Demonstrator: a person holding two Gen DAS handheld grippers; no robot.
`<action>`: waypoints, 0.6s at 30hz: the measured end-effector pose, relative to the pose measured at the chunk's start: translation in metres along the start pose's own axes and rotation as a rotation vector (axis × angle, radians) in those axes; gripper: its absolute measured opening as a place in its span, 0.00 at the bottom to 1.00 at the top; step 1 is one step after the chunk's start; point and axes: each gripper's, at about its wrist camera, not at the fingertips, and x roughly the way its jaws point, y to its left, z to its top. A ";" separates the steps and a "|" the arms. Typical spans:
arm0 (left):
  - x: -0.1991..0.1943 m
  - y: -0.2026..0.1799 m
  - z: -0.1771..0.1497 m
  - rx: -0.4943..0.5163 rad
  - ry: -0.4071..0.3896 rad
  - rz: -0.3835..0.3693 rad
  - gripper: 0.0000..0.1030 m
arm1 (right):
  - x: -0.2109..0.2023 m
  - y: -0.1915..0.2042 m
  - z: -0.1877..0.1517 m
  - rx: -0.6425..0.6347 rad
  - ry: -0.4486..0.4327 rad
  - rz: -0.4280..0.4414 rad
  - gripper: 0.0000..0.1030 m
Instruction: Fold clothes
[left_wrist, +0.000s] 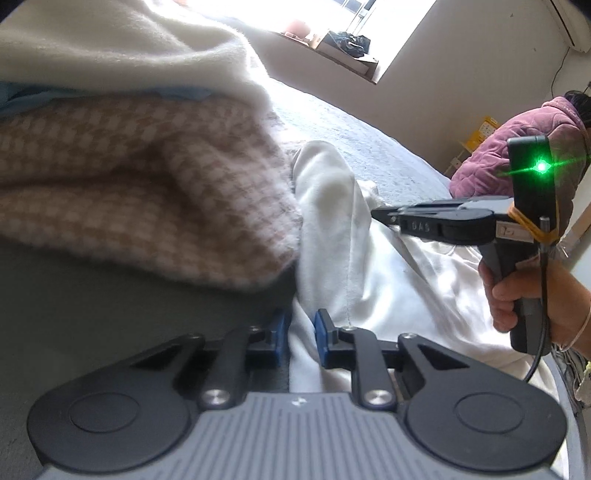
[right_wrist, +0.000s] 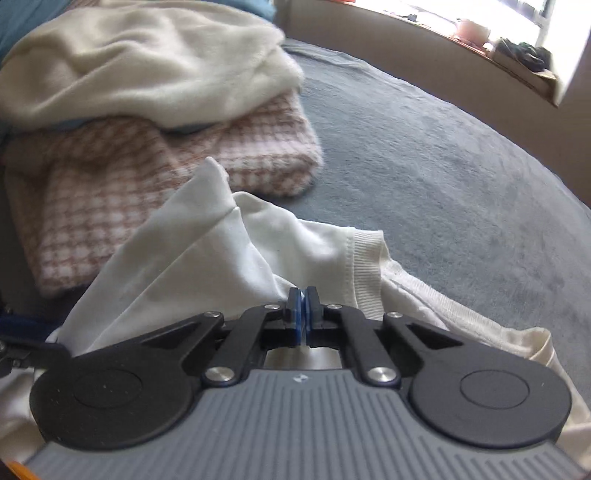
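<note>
From the left wrist, the left gripper (left_wrist: 300, 341) is seen with white fabric of the white garment (left_wrist: 369, 266) between its pads, pinched; two folded pieces, a checked one (left_wrist: 129, 192) and a cream one (left_wrist: 129, 40), are stacked on the bed (left_wrist: 369, 140). From the right wrist, the right gripper (right_wrist: 303, 314) is clamped on the garment near its ribbed cuff (right_wrist: 365, 273). A slip could be caused by so thin a pinch, or the stack could be dragged askew

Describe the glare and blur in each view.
Left wrist view: the window is blown out to white, a green light flares, and the checked blanket up close is soft. Right wrist view: the window is overexposed, and the edges bend.
</note>
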 end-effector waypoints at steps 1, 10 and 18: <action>-0.001 0.001 -0.003 -0.002 -0.001 0.002 0.19 | -0.003 -0.004 0.001 0.023 -0.016 -0.016 0.03; 0.002 -0.002 -0.002 0.012 0.006 0.027 0.19 | -0.006 -0.009 0.007 0.165 0.001 0.409 0.06; -0.018 0.005 -0.005 0.028 -0.010 -0.009 0.43 | -0.004 -0.073 0.010 0.684 -0.069 0.398 0.11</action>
